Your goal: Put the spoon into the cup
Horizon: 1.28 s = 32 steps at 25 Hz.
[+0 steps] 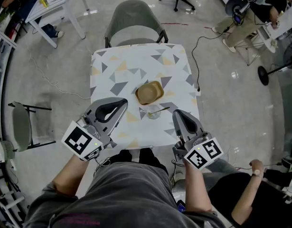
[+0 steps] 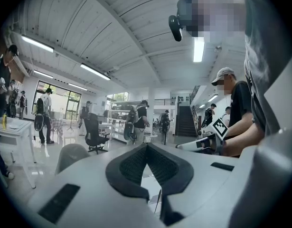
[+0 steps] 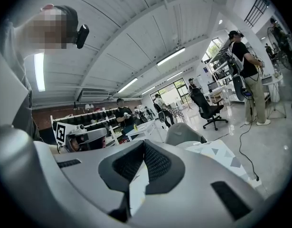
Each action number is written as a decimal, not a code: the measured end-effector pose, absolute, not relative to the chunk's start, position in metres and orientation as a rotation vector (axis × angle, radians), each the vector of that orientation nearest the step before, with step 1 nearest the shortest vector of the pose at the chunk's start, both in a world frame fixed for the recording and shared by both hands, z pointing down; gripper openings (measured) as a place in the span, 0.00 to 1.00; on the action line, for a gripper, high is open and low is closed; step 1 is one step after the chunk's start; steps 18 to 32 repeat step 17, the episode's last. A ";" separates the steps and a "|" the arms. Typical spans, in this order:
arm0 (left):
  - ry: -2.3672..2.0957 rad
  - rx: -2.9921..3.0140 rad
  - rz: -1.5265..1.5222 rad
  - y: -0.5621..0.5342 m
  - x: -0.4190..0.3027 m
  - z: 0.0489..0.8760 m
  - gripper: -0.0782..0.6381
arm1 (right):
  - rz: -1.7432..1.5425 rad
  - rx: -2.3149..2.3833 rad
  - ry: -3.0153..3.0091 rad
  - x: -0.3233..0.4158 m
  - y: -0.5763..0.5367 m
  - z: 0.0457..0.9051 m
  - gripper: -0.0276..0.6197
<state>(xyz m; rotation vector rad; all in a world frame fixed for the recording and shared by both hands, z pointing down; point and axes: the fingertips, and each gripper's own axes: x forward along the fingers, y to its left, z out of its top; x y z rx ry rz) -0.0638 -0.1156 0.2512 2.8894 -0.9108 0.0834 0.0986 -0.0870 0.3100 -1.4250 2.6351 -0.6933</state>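
Note:
A clear glass cup (image 1: 153, 111) stands on the table with the patterned cloth (image 1: 112, 65), near its front edge. The spoon (image 1: 161, 110) rests in the cup, its thin handle slanting out over the rim to the right. My left gripper (image 1: 124, 101) hovers left of the cup with its jaws together and nothing between them. My right gripper (image 1: 177, 113) is just right of the spoon handle, apart from it, also shut and empty. In the gripper views the left gripper (image 2: 146, 145) and the right gripper (image 3: 144, 142) each show their dark pads meeting at the tip.
A wooden bowl (image 1: 149, 92) sits just behind the cup. A grey chair (image 1: 134, 25) stands at the table's far side and a folding chair (image 1: 22, 125) on the left. A cable (image 1: 197, 65) runs along the floor on the right. A seated person (image 1: 250, 189) is at the lower right.

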 end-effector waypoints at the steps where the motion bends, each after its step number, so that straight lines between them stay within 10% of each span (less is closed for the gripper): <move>1: -0.911 2.888 0.083 -0.116 -0.064 0.252 0.13 | -0.694 -1.425 2.636 0.098 -0.087 0.311 0.07; 32: -0.907 2.877 0.086 -0.119 -0.058 0.258 0.13 | -0.703 -1.425 2.648 0.101 -0.090 0.316 0.07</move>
